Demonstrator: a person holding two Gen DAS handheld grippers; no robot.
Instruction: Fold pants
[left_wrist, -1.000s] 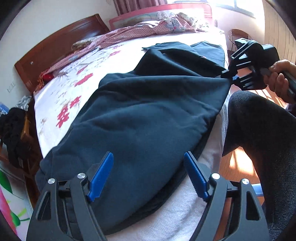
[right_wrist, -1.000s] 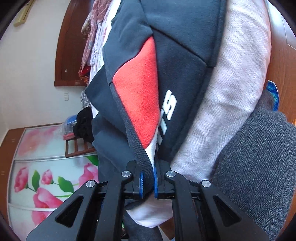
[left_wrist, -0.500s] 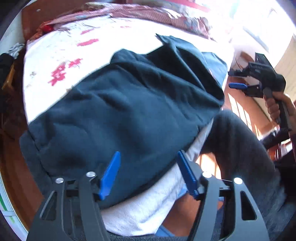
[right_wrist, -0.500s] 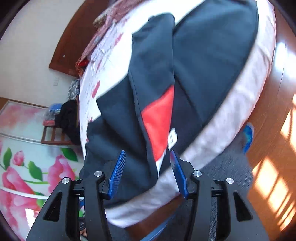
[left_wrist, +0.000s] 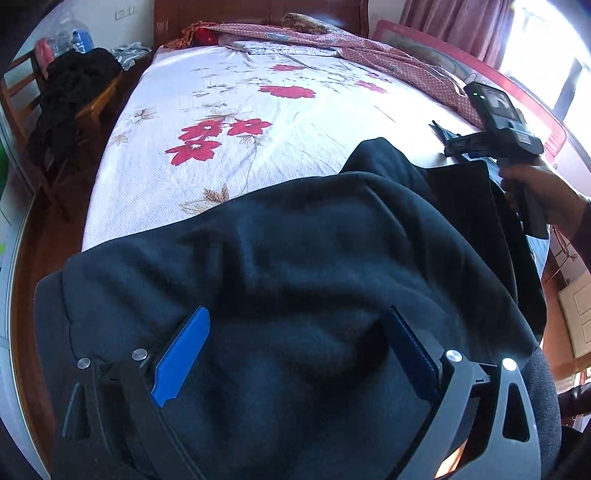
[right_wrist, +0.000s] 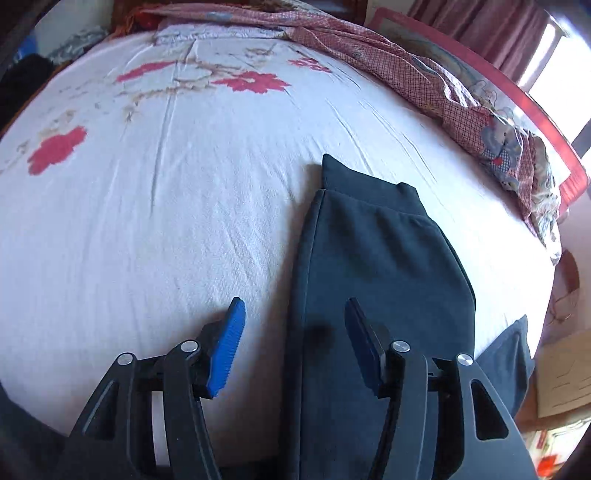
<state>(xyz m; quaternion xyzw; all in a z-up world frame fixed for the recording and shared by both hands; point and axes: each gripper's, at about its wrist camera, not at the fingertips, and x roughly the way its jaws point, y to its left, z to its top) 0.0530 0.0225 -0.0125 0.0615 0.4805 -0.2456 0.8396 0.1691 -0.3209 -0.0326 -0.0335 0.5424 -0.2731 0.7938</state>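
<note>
Both claws have let go and swung round since a second ago. Right claw (right_wrist: 293, 341) was pinched on the pants' dark edge strip beside the red patch; its jaws have just been opening and now stand spread, blue pads clear of the cloth. It hangs over the left edge of a pant leg, one pad above the sheet (right_wrist: 155, 221), the other above the dark fabric, nothing gripped. Red patch and white lettering seen earlier are out of its view now; instead it looks along the leg to the ribbed cuff (right_wrist: 364, 184), which lies flat on the bed. A second dark piece pokes out at the bed's right edge.

Left claw (left_wrist: 295, 352) jaws have also just been opening and are now spread wide, wider than before. Pants (left_wrist: 295, 266) fill the space between the pads, but whether the pads touch the cloth I cannot tell; no pinch shows. View has rolled: before, the bed ran off diagonally with the headboard at left, now the headboard (left_wrist: 258, 13) sits at top, floral sheet straight ahead. Pants lie bunched in folds along the bed's near edge, dark blue, running right toward the right claw (left_wrist: 458, 144), held in a hand (left_wrist: 543, 192) above the far leg. Earlier that claw was at the pants' right edge, gripping it. Chair (left_wrist: 55, 107) with dark clothes stands left of the bed; checked blanket (left_wrist: 369, 51) along the far side.
</note>
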